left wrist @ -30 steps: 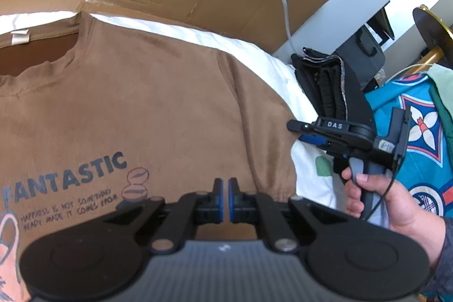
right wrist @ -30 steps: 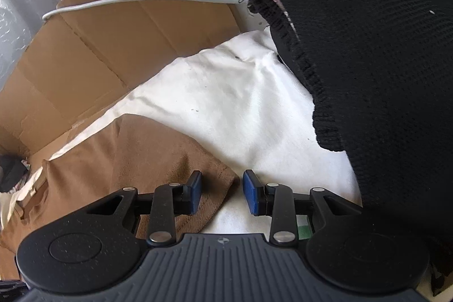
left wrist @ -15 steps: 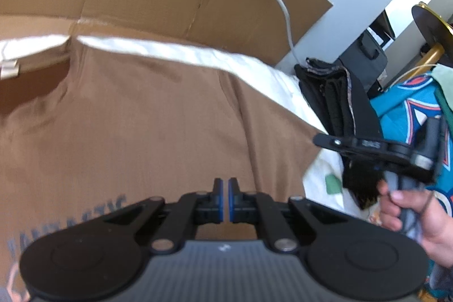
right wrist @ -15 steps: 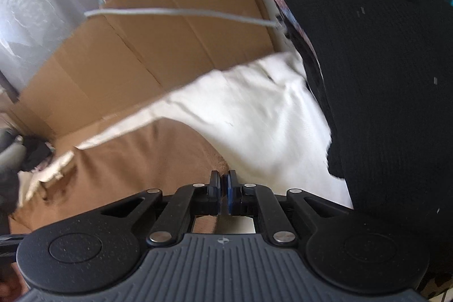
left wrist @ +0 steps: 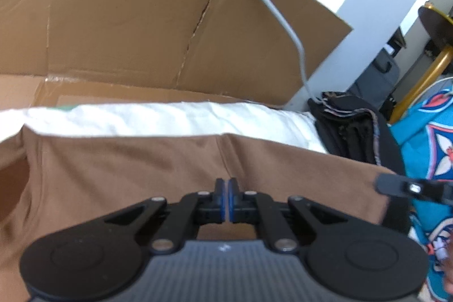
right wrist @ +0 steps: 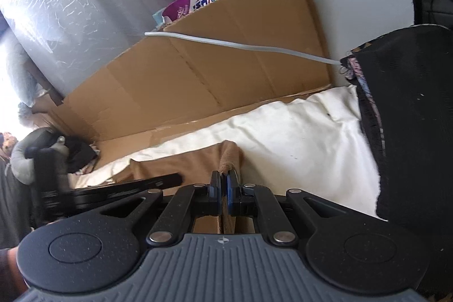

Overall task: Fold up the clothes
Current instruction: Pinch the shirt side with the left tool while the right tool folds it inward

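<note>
Left gripper: lower centre of the left wrist view; blue-padded fingers pressed together with only a thin slit between them. Whether cloth is caught between them cannot be told; the brown cloth lies directly behind and below the tips.
Right gripper: lower centre of the right wrist view; fingers pinching a folded edge of brown cloth, which rises in a narrow ridge above the tips.
Brown T-shirt: spans the middle band of the left wrist view, its upper edge a straight fold line against the white sheet; a sleeve seam runs down the centre toward the left gripper. In the right wrist view it sits at centre, lifted at the pinched corner.
White sheet: bed covering under the shirt; a bare strip shows above the shirt's fold, and a wider area centre right in the right wrist view.
Cardboard: flattened panels standing behind the sheet, filling the upper half of the left wrist view.
Grey cable: runs down across the cardboard toward the black clothing.
Black clothing: stacked at the right edge of the sheet, apart from the shirt.
Blue patterned fabric: far right of the left wrist view.
</note>
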